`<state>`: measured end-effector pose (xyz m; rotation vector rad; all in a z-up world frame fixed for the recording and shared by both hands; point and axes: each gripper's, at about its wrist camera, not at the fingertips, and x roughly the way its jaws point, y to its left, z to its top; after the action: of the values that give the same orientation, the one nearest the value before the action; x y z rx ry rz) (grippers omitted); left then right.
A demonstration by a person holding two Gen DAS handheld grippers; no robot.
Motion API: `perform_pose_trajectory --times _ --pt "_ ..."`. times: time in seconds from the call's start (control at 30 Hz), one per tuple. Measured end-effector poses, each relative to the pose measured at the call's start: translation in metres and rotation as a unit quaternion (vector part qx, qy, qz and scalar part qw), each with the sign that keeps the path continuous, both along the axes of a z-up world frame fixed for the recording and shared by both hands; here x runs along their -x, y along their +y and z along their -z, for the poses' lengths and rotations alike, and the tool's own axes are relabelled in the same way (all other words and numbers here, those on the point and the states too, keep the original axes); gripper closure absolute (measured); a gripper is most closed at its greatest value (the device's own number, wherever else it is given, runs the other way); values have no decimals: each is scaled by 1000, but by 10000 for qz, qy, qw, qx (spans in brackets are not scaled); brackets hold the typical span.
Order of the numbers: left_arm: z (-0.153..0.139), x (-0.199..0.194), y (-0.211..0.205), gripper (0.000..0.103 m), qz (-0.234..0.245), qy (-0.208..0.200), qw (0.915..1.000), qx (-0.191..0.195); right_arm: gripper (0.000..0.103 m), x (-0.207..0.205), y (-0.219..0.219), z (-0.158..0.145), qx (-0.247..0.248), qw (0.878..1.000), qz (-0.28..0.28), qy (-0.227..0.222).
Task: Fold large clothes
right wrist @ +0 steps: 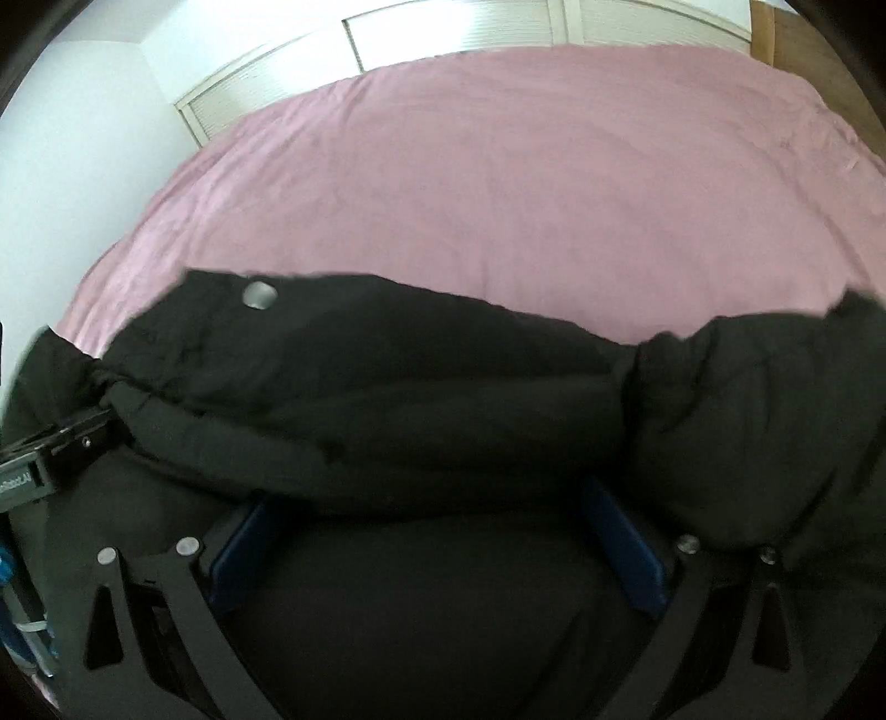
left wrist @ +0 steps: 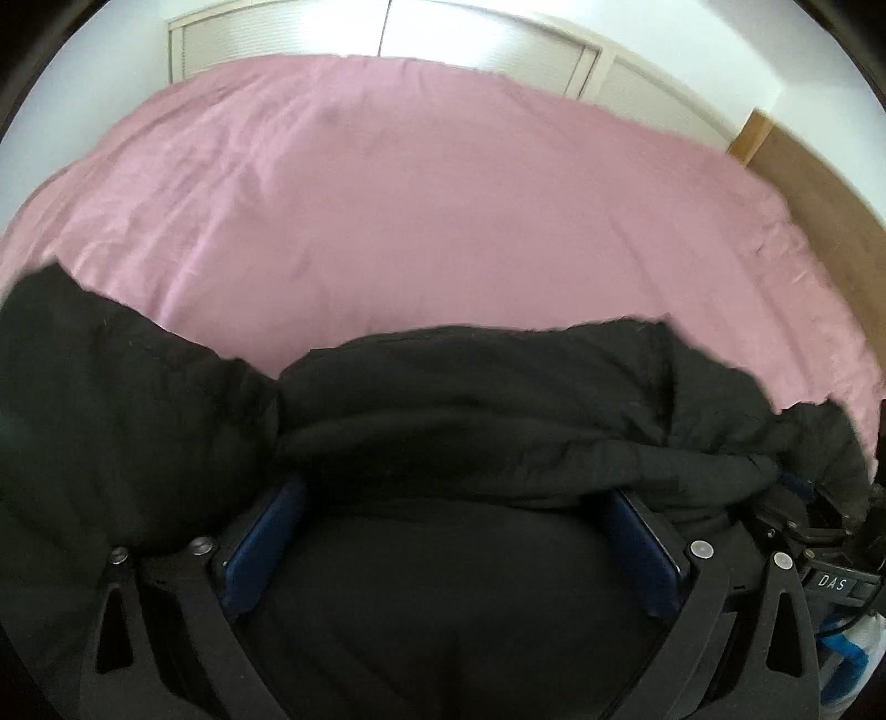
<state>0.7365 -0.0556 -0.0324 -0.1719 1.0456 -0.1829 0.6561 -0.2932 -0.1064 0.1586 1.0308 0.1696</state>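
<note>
The left tool [left wrist: 451, 531] had its two blue-padded fingers [left wrist: 260, 545] spread wide apart, and thick black fabric of the jacket [left wrist: 470, 399] bulged between them and draped over their tips, so the tips themselves were hidden. Whether the fingers pinched any cloth could not be told. The right tool [right wrist: 437, 531] stood the same way, its fingers [right wrist: 628, 548] wide apart with the jacket [right wrist: 387, 387] mounded across and between them.

The jacket lay bunched along the near edge of the bed, directly against both tools. In the right view a round silver snap [right wrist: 258, 294] sat near the jacket's far edge, and part of the left tool [right wrist: 61, 443] reached in from the left side, touching the same fabric. In the left view the right tool [left wrist: 819, 531] showed at the right edge, just beside the jacket.

Beyond the jacket's ragged far edge the pink bedsheet [left wrist: 443, 221] stretched wide and mostly flat, lightly wrinkled, up to the white closet doors [left wrist: 487, 39]. A brown floor [left wrist: 819, 183] ran along the bed's right side.
</note>
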Motion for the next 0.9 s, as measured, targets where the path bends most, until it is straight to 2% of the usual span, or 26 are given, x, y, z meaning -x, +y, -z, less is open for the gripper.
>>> perform_pose_trajectory --times 0.03,0.07,0.17,0.23,0.33,0.43,0.47,0.53,0.57,0.67,0.8,0.9 --pt "-14 7 8 4 22 -90 9999 80 0 20 3 -34 -48 9994 -142 -308" --pt "-27 17 14 4 49 -207 9997 116 0 33 2 -49 -95 9986 -195 -476" --pt "-78 54 37 4 193 -677 9975 62 0 77 -15 -88 -147 9950 -311 -940" --pt "-89 69 51 4 241 -777 9967 -41 0 91 -21 -95 -1 9942 -245 -1047" --pt "-74 79 70 4 251 -676 9965 -420 0 96 -36 -84 251 9947 -72 -990" --pt "-32 67 83 4 22 -363 9972 -659 0 67 -62 -25 374 9973 437 -448" --pt "-8 58 88 2 -48 -164 9975 -686 0 57 -65 -3 253 9984 436 -236" --pt "23 48 93 1 -128 120 9991 -383 0 52 -66 9 112 9990 420 -132" --pt "26 47 96 1 -214 107 9993 -279 0 47 -63 18 76 9990 424 -113" --pt "11 54 105 1 -335 -12 9994 -93 0 43 -57 12 221 9988 423 -76" --pt "-22 83 138 1 -488 -180 9977 439 0 80 -77 -25 -467 9965 505 -478" --pt "-38 103 163 1 -562 -149 9970 513 0 119 -108 -45 -871 9929 602 -541"
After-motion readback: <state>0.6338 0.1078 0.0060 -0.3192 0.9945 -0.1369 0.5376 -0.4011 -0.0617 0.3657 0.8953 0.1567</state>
